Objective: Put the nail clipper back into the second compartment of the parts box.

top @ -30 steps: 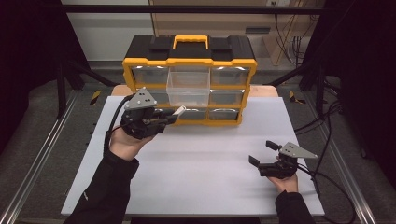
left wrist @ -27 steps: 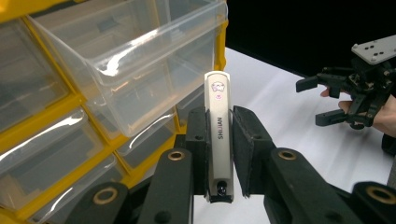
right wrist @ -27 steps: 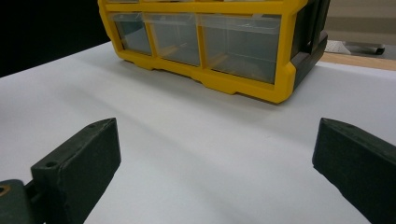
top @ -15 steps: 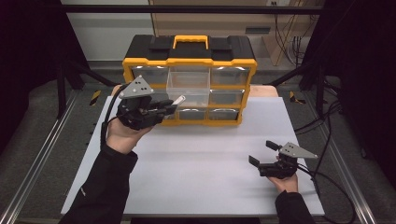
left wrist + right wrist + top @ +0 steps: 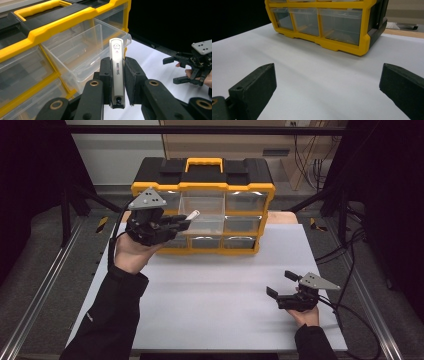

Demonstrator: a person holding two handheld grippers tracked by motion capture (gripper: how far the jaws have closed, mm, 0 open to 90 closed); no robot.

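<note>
A white counter (image 5: 215, 295) sits in a dim workspace with dark drapes at the sides, and I take the yellow and black organizer (image 5: 202, 205) at its far edge as my landmark. I have the left gripper (image 5: 117, 75) raised in front of the organizer's upper row, clamped tight on a slim white stick (image 5: 117, 67) that stands lengthwise between the pads, its free end pointing at the clear drawer (image 5: 82, 55) pulled out from the middle of that row. From above, the same stick (image 5: 192, 214) pokes out of the left gripper (image 5: 181, 221) right at the drawer's front left corner. I judge I am holding it this way, long axis forward and tip leading, so it can pass over the drawer's front wall and drop inside; the drawer looks empty, and the stick is not yet in it. Along the side of the stick I read "SHIJIAN", or something very close to it, with a small logo nearer the tip that is too small for me to make out. The right gripper (image 5: 280, 285) rests low on the counter, well in front of the organizer toward its right end, jaws spread wide with nothing between them, apparently parked out of the way while the left does the work.
</note>
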